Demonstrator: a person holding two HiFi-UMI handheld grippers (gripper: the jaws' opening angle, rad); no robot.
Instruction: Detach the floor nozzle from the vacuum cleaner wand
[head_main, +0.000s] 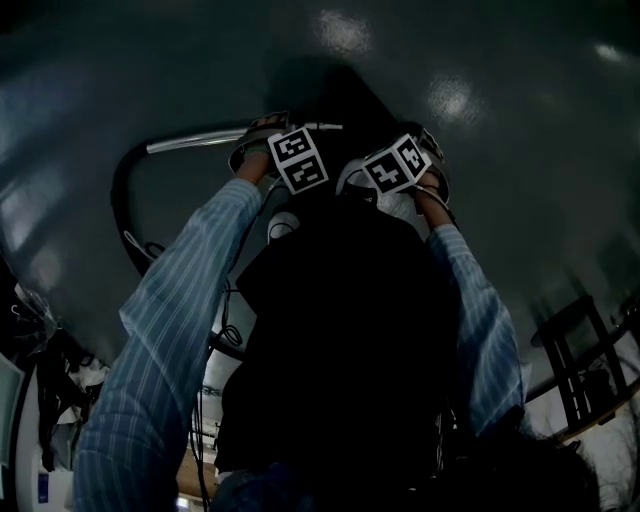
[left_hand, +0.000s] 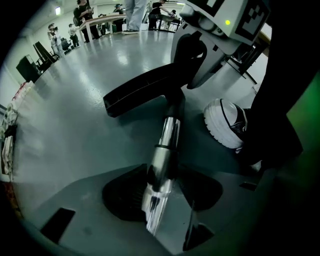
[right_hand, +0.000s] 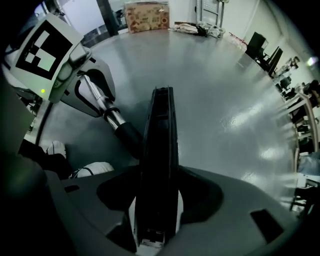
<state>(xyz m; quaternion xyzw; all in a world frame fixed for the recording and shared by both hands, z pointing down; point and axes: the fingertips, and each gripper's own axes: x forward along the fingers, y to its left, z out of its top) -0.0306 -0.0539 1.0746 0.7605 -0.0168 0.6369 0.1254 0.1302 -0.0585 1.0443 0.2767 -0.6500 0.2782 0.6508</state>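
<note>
Floor nozzle (right_hand: 159, 145) rests on the grey floor (left_hand: 75, 130) close in front of the person, joined to the wand (left_hand: 167, 142); a dark collar (right_hand: 129, 137) links the bright metal tube to the black head. Left claw (left_hand: 160, 197) points steeply down and straddles the wand just short of that collar; its jaws stand apart with the tube running up between them — released, no pad seen pressing on the metal. Right claw (right_hand: 159, 205) points straight down over the nozzle; the long black head runs away between its jaws with a pale sliver showing at either side, so this claw too is released rather than clenched. In the head view the two hang side by side, near each other, their marker cubes (head_main: 298, 160) turned upward above striped blue sleeves (head_main: 180, 300); a black hose (head_main: 122, 190) loops off to the left. One white shoe (left_hand: 225, 122) sits just right of the wand; far across the room, people (left_hand: 82, 17) stand.
</note>
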